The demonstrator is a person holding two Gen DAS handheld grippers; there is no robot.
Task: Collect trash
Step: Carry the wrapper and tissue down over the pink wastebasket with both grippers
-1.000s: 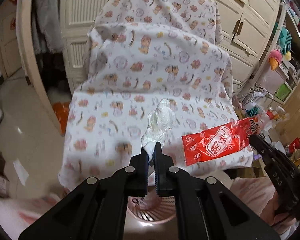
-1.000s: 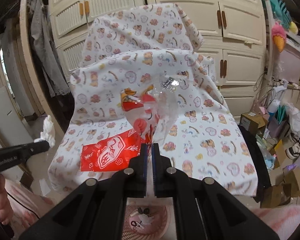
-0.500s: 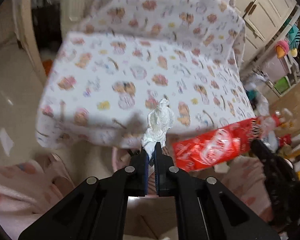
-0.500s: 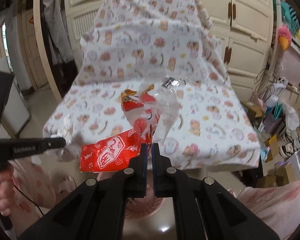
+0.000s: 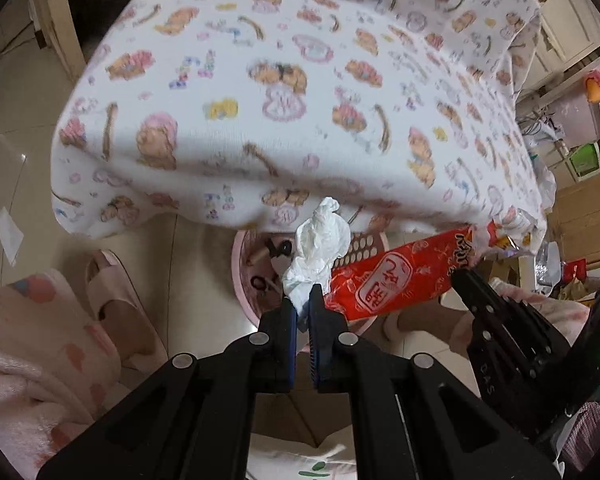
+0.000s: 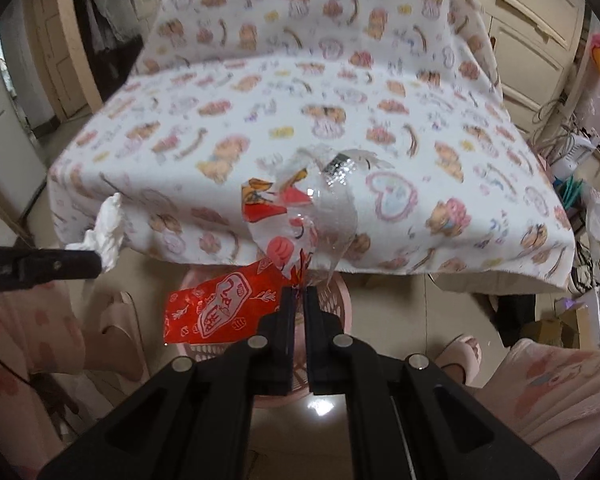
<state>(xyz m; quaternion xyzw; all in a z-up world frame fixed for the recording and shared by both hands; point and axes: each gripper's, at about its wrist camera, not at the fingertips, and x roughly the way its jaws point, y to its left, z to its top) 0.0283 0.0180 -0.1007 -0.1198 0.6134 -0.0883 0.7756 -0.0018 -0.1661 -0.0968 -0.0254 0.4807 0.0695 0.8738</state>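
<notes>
My left gripper (image 5: 301,300) is shut on a crumpled white tissue (image 5: 318,246) and holds it over a pink perforated basket (image 5: 242,276) on the floor. My right gripper (image 6: 298,294) is shut on plastic wrappers: a red snack wrapper (image 6: 220,306) and a clear crinkled one (image 6: 324,208), held above the same basket (image 6: 334,300). In the left wrist view the red wrapper (image 5: 392,282) hangs just right of the tissue. In the right wrist view the tissue (image 6: 106,230) sits at the left in the other gripper.
A table under a cartoon-print cloth (image 5: 284,92) overhangs the basket's far side. Pink slippers (image 5: 116,300) and the person's pink-clad legs flank the basket. Cream cupboards (image 6: 532,40) stand behind. Boxes and clutter (image 6: 580,312) fill the right floor.
Both grippers have moved down and back from the table's top to below its front edge, over the basket. Each keeps hold of its trash.
</notes>
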